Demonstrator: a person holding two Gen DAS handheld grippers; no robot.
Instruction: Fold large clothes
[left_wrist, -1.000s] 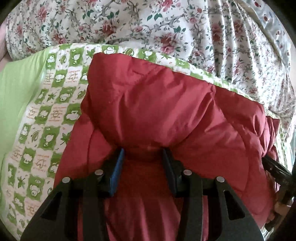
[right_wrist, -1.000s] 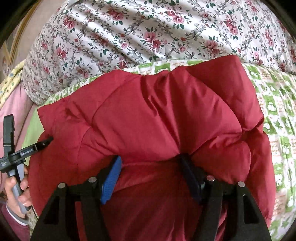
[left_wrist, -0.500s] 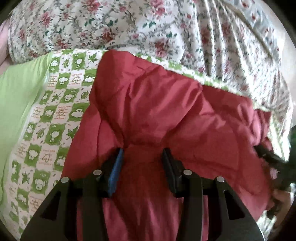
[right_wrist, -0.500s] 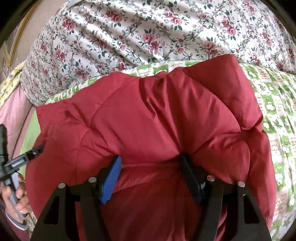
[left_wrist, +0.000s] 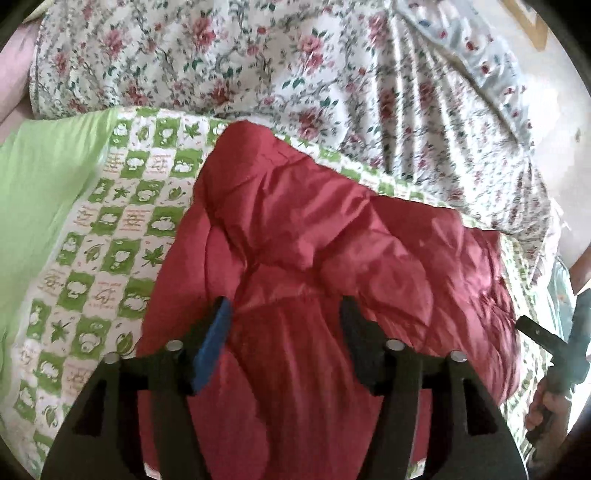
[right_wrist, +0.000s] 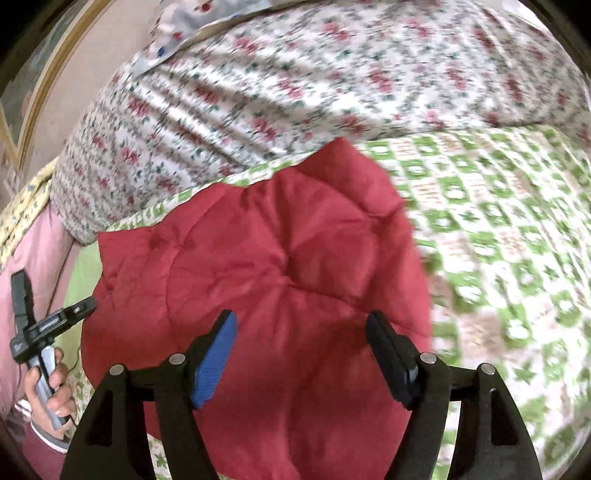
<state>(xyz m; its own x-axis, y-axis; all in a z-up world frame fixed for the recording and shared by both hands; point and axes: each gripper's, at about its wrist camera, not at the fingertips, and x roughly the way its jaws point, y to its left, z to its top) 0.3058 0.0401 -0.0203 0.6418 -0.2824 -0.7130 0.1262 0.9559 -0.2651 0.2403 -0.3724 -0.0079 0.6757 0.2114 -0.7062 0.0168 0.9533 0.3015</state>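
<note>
A red padded jacket (left_wrist: 332, 236) lies folded on a green and white checked quilt (left_wrist: 110, 229). My left gripper (left_wrist: 282, 310) is open, its fingers spread over the near part of the jacket with no fabric pinched. In the right wrist view the jacket (right_wrist: 277, 258) lies flat with a puckered centre. My right gripper (right_wrist: 301, 325) is open above it, holding nothing. The left gripper and its hand (right_wrist: 40, 332) show at the left edge there. The right gripper and its hand (left_wrist: 550, 350) show at the right edge of the left wrist view.
A large floral duvet (left_wrist: 295, 66) is heaped behind the jacket and also fills the back of the right wrist view (right_wrist: 332, 74). A plain green sheet (left_wrist: 37, 192) lies at the left. A pink wall and wooden frame (right_wrist: 55, 92) stand at far left.
Both grippers have drawn back from the jacket and the bunched fabric between their fingers has dropped flat. The right gripper has swung right, showing more quilt.
</note>
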